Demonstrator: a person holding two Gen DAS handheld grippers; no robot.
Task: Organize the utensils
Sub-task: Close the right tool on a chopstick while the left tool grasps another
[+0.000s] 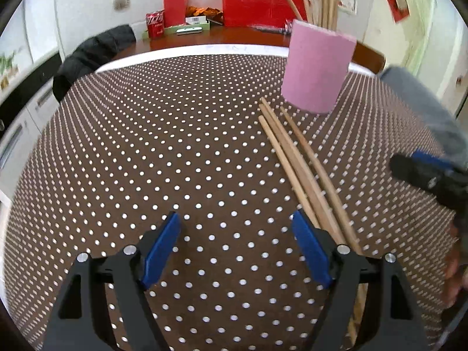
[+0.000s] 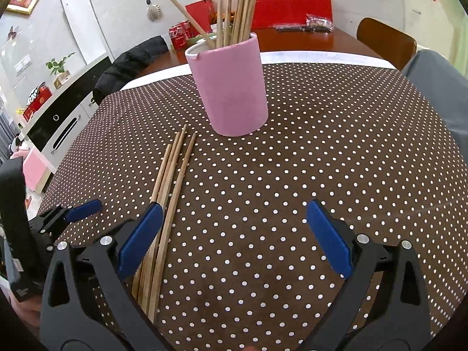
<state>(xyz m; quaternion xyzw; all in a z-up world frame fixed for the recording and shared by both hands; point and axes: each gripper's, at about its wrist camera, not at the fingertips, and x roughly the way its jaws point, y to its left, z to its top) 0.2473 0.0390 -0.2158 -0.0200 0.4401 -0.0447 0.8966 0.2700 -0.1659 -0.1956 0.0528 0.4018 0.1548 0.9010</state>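
A pink cylindrical holder (image 2: 231,87) stands upright on the dotted brown tablecloth (image 2: 321,161) and has several wooden chopsticks (image 2: 237,5) standing in it. It also shows in the left wrist view (image 1: 317,64). Three loose wooden chopsticks (image 2: 169,181) lie side by side on the cloth in front of the holder, also seen in the left wrist view (image 1: 301,169). My left gripper (image 1: 235,248) is open and empty, its right finger beside the chopsticks' near ends. My right gripper (image 2: 234,237) is open and empty, its left finger over the chopsticks.
A wooden table end behind the cloth carries red cola cans (image 1: 155,23), red boxes (image 1: 260,3) and a green tray (image 1: 187,29). A dark jacket (image 1: 93,55) hangs at the left. A brown chair back (image 2: 386,44) stands at the far right. The right gripper's body (image 1: 433,178) shows at the left wrist view's right edge.
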